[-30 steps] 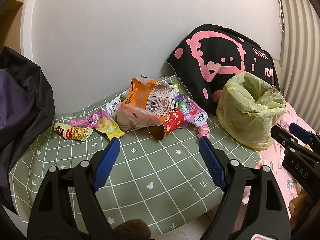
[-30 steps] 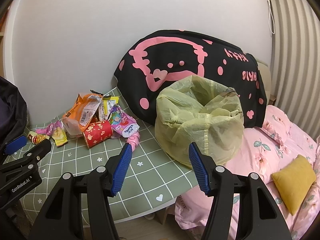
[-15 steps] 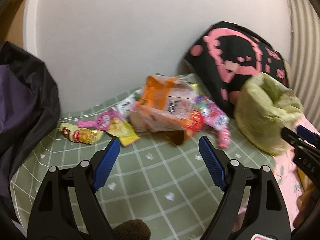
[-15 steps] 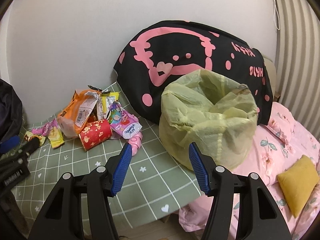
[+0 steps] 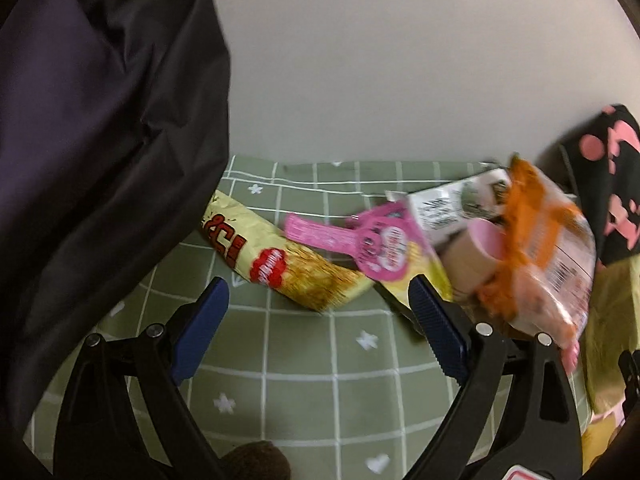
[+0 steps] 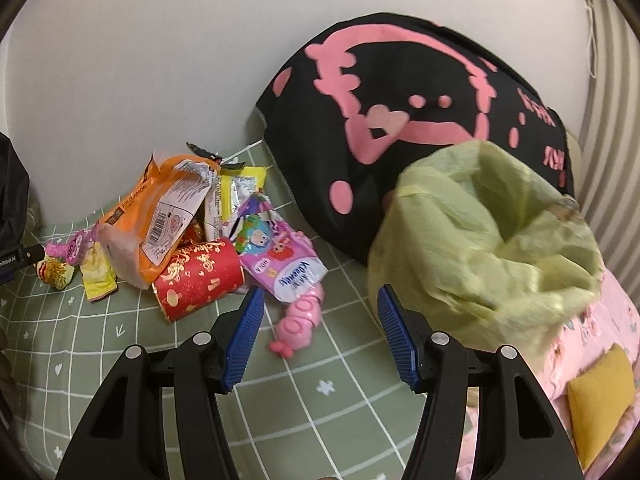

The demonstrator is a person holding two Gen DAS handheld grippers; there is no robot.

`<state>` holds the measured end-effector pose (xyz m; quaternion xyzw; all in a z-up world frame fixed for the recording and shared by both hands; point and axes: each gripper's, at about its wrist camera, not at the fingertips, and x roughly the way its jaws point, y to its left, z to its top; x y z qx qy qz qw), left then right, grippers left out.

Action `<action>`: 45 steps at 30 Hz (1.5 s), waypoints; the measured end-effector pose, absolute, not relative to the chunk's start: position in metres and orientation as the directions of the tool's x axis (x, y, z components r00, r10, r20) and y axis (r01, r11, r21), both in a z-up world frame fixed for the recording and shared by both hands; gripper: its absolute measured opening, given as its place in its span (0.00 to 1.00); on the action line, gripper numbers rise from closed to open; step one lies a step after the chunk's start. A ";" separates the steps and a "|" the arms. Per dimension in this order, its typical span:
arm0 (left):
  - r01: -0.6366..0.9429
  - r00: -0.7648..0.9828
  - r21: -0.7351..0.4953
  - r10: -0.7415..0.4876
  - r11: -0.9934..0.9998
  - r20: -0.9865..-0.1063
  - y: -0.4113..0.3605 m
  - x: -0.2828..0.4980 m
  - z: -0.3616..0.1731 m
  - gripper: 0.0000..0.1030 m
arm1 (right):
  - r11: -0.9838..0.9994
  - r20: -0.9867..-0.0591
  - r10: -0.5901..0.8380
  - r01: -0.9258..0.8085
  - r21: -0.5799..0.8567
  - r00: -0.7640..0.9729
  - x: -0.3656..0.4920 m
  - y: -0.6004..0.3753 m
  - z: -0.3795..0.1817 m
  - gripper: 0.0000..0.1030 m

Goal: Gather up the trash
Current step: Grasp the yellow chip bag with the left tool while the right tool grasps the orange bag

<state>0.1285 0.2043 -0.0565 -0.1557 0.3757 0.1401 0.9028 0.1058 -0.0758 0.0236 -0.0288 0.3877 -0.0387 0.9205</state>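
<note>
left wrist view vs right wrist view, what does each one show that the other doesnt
Only the left wrist view shows the open left gripper close over the yellow snack packet, and the bulk of the dark bag filling its left side.

Only the right wrist view shows the open right gripper, the red paper cup lying on its side, the pink toy and the yellow cushion.

Both show the orange wrapper, the green checked sheet and part of the black and pink pillow.
</note>
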 end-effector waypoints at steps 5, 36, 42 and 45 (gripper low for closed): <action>-0.306 0.703 -0.232 0.055 0.923 -0.709 0.209 0.147 -0.060 0.83 | 0.999 -0.710 -0.034 0.020 -0.029 0.703 0.139 -0.064 0.030 0.54; -0.208 0.558 -0.247 -0.092 0.946 -0.824 0.211 0.168 -0.040 0.73 | 0.968 -0.783 0.208 -0.236 0.081 0.587 0.248 -0.026 0.029 0.09; -0.305 0.567 -0.235 -0.022 0.923 -0.823 0.226 0.162 -0.043 0.72 | 0.992 -0.765 0.073 -0.129 -0.013 0.640 0.252 -0.074 0.052 0.09; -0.414 0.564 -0.214 0.064 0.885 -0.824 0.238 0.154 -0.042 0.72 | 0.997 -0.764 0.056 -0.077 0.008 0.642 0.255 -0.095 0.057 0.09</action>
